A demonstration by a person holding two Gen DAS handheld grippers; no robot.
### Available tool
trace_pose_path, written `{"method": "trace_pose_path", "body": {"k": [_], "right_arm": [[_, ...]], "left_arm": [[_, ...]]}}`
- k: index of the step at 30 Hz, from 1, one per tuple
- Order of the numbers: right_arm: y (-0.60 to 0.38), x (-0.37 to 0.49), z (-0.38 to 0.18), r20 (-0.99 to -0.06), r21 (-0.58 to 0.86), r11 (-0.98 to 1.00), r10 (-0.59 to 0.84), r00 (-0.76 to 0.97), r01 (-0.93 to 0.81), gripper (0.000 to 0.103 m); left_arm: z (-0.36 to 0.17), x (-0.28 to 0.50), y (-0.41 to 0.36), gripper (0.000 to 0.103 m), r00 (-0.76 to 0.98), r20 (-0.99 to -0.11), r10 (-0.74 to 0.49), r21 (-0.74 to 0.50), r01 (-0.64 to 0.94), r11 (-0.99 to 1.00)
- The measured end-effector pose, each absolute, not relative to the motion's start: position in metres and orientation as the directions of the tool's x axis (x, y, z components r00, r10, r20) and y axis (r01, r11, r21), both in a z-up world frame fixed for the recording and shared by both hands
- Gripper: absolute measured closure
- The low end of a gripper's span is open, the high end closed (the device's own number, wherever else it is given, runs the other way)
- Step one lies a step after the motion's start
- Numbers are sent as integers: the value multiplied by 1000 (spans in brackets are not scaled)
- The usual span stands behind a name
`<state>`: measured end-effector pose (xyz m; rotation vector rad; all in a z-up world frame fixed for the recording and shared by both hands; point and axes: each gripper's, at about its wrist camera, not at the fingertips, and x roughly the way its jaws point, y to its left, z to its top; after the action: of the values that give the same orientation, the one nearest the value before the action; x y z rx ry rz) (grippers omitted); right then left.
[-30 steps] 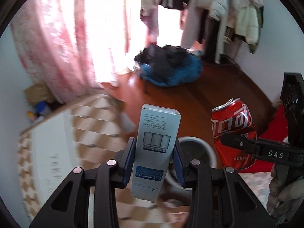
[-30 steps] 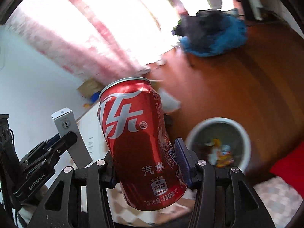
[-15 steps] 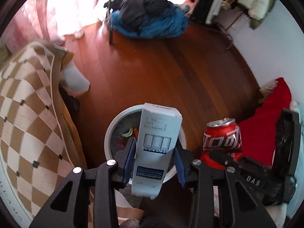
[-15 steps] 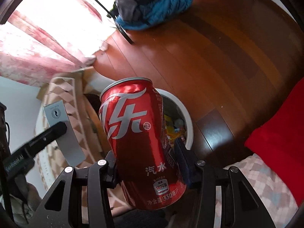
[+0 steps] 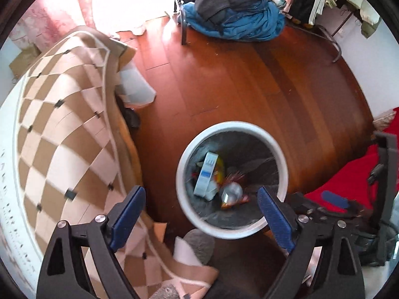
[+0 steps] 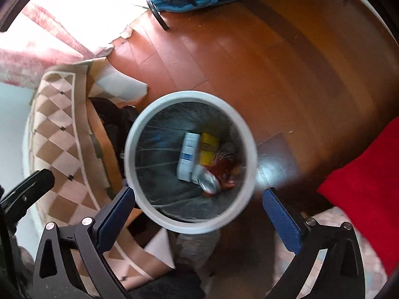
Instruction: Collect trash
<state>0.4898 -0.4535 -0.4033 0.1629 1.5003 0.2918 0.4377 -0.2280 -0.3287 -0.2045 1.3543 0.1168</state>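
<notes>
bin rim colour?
Plain white, all around the trash bin's rim, over a dark liner. Clearest in the right wrist view.

Both wrist views looking down, sharing the bin (image 5: 230, 127)

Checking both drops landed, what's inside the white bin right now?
Inside the bin: the pale blue-and-white box lying flat, the red can tipped beside it, and a yellow packet. Whatever lies beneath them on the dark liner is covered.
</notes>
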Motion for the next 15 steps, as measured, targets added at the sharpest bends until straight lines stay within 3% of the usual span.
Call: {"method": "trace_pose_path", "body": {"k": [7,15], "right_arm": [[-458,458,-347,-973,176,978,190,134,-114,0],[-457,416,-281,-965,176,974,199,171,-140,0]], "left_arm": [[-301,402,-228,11,226,-974,-10,-57,-203,978],[-244,363,-233,11,275,-962,-8,-62,-190,980]]}}
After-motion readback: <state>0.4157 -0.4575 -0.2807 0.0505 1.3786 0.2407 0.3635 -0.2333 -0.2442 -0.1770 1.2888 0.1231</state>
